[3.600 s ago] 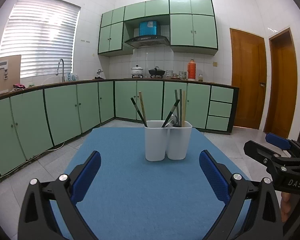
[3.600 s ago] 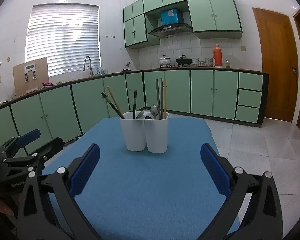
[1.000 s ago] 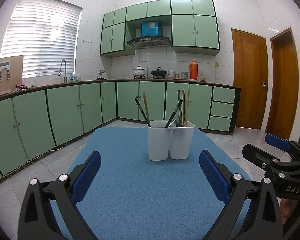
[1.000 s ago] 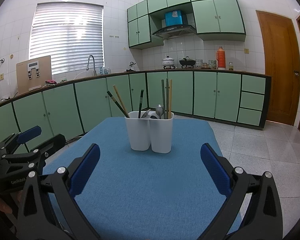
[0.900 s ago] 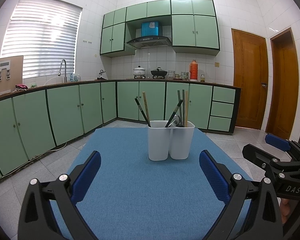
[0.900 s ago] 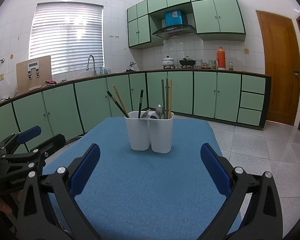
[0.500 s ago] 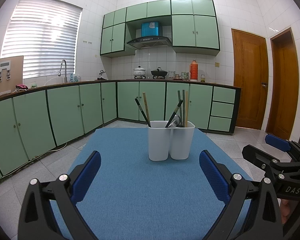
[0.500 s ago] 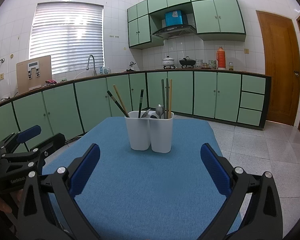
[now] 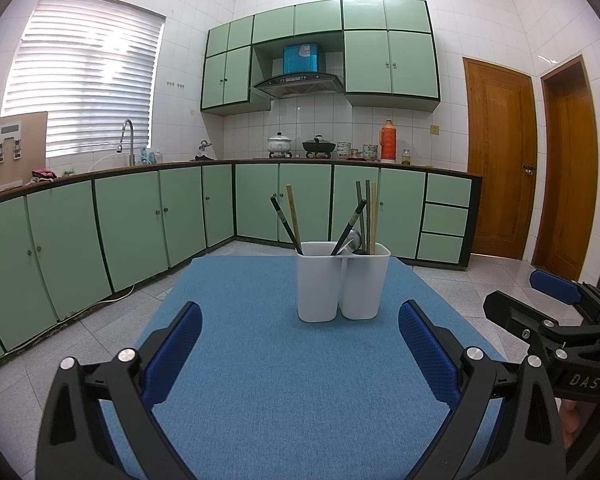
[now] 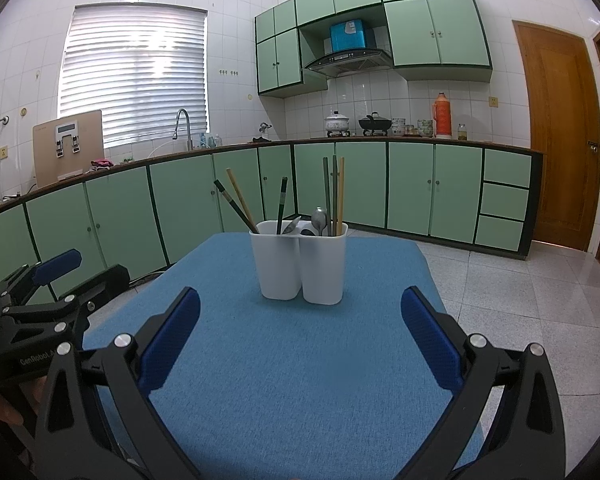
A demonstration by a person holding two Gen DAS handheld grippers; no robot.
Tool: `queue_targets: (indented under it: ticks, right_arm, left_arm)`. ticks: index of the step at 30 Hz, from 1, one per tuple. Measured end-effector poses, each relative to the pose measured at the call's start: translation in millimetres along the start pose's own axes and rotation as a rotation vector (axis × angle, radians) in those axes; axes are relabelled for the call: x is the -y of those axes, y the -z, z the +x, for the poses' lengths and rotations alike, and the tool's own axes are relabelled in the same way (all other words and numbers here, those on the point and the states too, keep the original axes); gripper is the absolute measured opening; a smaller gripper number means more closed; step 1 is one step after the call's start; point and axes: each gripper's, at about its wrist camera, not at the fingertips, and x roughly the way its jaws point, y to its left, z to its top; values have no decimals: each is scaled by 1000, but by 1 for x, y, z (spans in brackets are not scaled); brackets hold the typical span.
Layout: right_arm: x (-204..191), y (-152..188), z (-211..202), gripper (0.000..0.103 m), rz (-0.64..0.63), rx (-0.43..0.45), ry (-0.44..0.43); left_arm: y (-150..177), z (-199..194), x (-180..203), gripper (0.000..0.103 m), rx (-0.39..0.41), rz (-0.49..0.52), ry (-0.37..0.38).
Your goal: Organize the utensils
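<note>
A white two-compartment utensil holder [image 9: 343,285] stands upright toward the far middle of the bench [image 9: 284,392], which is covered in blue cloth. In the holder's left compartment, seen from the left wrist view, a black chopstick [image 9: 285,225] and a pale wooden chopstick [image 9: 293,213] lean toward the left, while another black chopstick [image 9: 349,227] slants the other way across toward the divider. The right compartment holds a tight, nearly upright cluster of two dark green chopsticks [image 9: 362,216] and a light wooden one [image 9: 373,218], with the bowl of a metal spoon [image 10: 319,219] poking above the rim beside them. The left hand-held gripper [image 9: 298,350] hangs low over the near edge of the bench, its blue-padded fingers [image 9: 172,354] spread wide apart and empty, the holder framed well ahead between them and not touched. The right hand-held gripper [image 10: 300,336] sits alongside it in much the same pose, fingers spread wide with nothing between them, pointing at the holder from slightly further right. Each gripper shows at the edge of the other's view, and a bit of the person's hand [image 9: 576,420] is visible wrapped around the right one's handle. Behind the bench runs a curving row of pale green cabinets [image 9: 132,224], with a window blind [image 9: 84,76] on the left, an orange thermos [image 9: 388,146] on the counter, and wooden doors [image 9: 500,160] on the right.
</note>
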Motion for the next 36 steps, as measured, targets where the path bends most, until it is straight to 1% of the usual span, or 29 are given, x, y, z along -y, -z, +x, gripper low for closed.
queue_targets:
  ticks: [36]
  right_arm:
    - [1, 2, 1, 98, 0, -2, 1]
  left_arm:
    - [-2, -1, 1, 97, 6, 4, 3]
